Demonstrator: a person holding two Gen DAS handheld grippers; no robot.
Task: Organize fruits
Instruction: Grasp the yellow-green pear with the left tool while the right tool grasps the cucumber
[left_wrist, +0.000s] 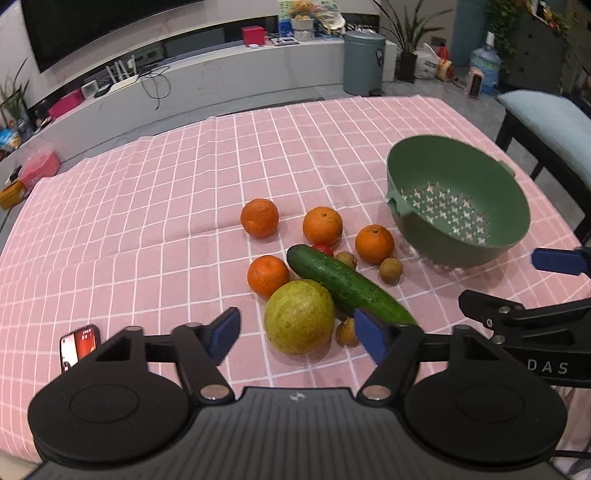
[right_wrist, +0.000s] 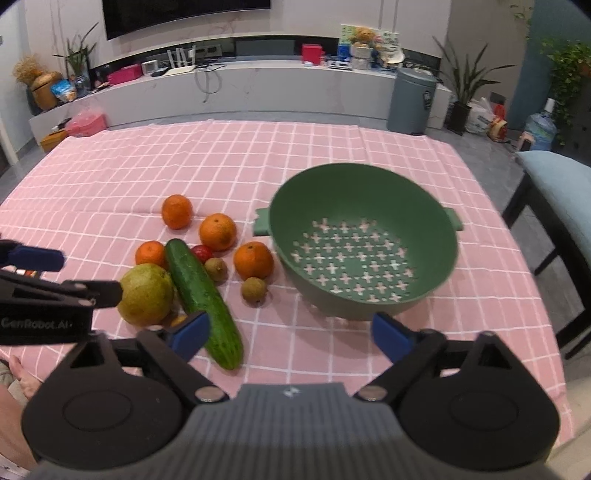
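"DAS" – white letters on the black body of the right gripper (left_wrist: 517, 284), seen from left wrist cam. "GenRobot.AI" – white on the left gripper (right_wrist: 92, 273) body, right wrist cam. Phone (left_wrist: 79, 345) screen: digits unreadable.

Black left gripper (left_wrist: 295, 334); blue pads (left_wrist: 221, 334); silver screws.

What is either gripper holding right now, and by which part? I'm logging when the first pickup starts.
Nothing is held. The left gripper and right gripper are both open above the tablecloth, their fingers touching no fruit.
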